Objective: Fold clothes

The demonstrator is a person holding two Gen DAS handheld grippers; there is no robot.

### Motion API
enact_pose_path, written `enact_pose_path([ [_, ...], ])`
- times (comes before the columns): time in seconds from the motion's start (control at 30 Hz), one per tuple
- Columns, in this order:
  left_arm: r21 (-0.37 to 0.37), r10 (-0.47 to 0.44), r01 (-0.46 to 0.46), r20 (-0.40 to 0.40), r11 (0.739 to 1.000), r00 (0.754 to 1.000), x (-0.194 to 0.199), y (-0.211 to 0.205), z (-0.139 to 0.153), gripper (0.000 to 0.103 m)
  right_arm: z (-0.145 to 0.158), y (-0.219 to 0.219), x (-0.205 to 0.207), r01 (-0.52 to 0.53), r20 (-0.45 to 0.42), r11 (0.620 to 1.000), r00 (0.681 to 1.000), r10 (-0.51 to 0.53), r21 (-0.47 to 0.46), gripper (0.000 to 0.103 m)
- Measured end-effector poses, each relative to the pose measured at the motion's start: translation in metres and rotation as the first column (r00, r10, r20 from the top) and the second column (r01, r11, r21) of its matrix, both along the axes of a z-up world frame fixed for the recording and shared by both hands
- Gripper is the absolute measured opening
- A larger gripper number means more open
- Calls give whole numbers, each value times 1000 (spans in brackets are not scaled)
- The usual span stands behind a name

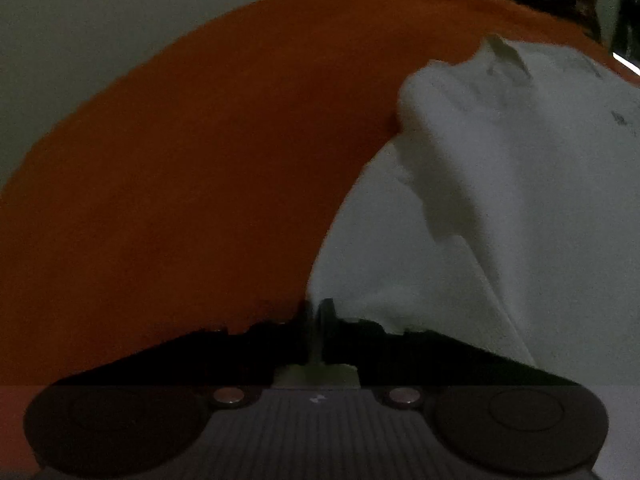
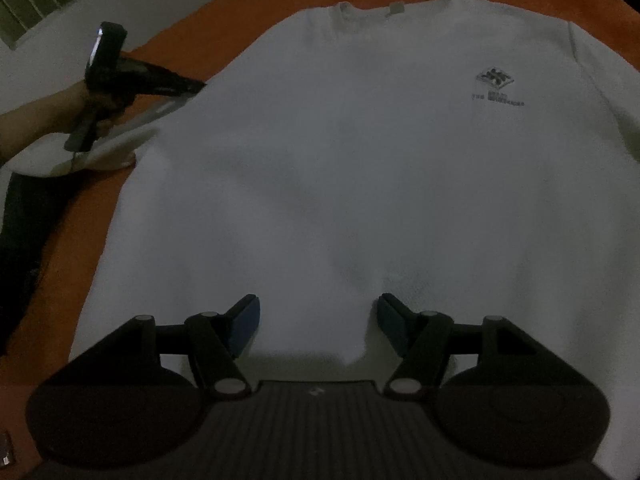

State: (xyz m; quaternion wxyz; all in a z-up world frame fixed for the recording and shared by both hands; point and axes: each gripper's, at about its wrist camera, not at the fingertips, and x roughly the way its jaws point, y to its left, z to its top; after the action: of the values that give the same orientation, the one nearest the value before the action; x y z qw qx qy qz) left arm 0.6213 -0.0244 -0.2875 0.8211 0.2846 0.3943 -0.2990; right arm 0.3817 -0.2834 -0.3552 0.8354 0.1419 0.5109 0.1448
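A white T-shirt (image 2: 340,152) with a small dark chest logo (image 2: 496,88) lies face up on an orange surface (image 2: 224,28), collar at the far side. My right gripper (image 2: 318,320) is open, hovering over the shirt's lower middle, empty. My left gripper (image 1: 318,328) is shut on the edge of the shirt's sleeve (image 1: 460,184), which is lifted and bunched. In the right wrist view the left gripper (image 2: 192,90) sits at the shirt's left side, held by a hand (image 2: 44,112).
The orange surface (image 1: 180,160) extends widely to the left of the shirt. A pale wall (image 1: 80,24) lies beyond it. A dark object (image 2: 24,224) lies at the left edge of the orange surface.
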Motion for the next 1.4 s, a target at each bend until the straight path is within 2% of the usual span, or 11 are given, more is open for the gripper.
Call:
enact_pose_path([
  [0.27,-121,155,-135,175,983,972,-12,57,35,2,-3,-1,4,4,7,1000,1000,-4,7,72],
  [0.37,-100,202,-188,153,977,967,-3,68,35,2,-5,-1,3,5,9,1000,1000,-5,9,72],
  [0.43,24,241,-254,237,967,941,2,63,17,2,-6,-1,2,6,10,1000,1000,-6,9,72],
  [0.53,108,291,-319,220,942,931,12,67,-2,4,-7,0,4,4,7,1000,1000,-5,7,72],
  [0.6,90,329,-357,234,930,915,12,75,-2,11,-5,-1,4,4,8,1000,1000,-4,7,72],
  [0.7,-81,416,-410,254,909,873,0,81,19,23,3,-7,3,24,42,1000,999,-25,5,72],
  [0.87,-149,252,-225,200,963,947,-45,51,27,25,24,-60,16,112,170,991,981,-99,-71,67],
  [1.0,-49,309,-305,126,951,943,-38,60,-6,29,29,-145,34,319,214,919,938,-272,-232,63],
  [1.1,-116,428,-417,89,901,899,-26,100,-14,67,23,-216,34,439,197,846,897,-396,-303,63],
  [1.27,-100,445,-436,116,895,888,-33,108,-12,64,-16,-306,2,513,80,746,842,-533,-425,57],
  [1.4,-82,458,-451,136,889,878,-23,80,-13,56,8,-327,-41,597,187,727,800,-569,-341,57],
])
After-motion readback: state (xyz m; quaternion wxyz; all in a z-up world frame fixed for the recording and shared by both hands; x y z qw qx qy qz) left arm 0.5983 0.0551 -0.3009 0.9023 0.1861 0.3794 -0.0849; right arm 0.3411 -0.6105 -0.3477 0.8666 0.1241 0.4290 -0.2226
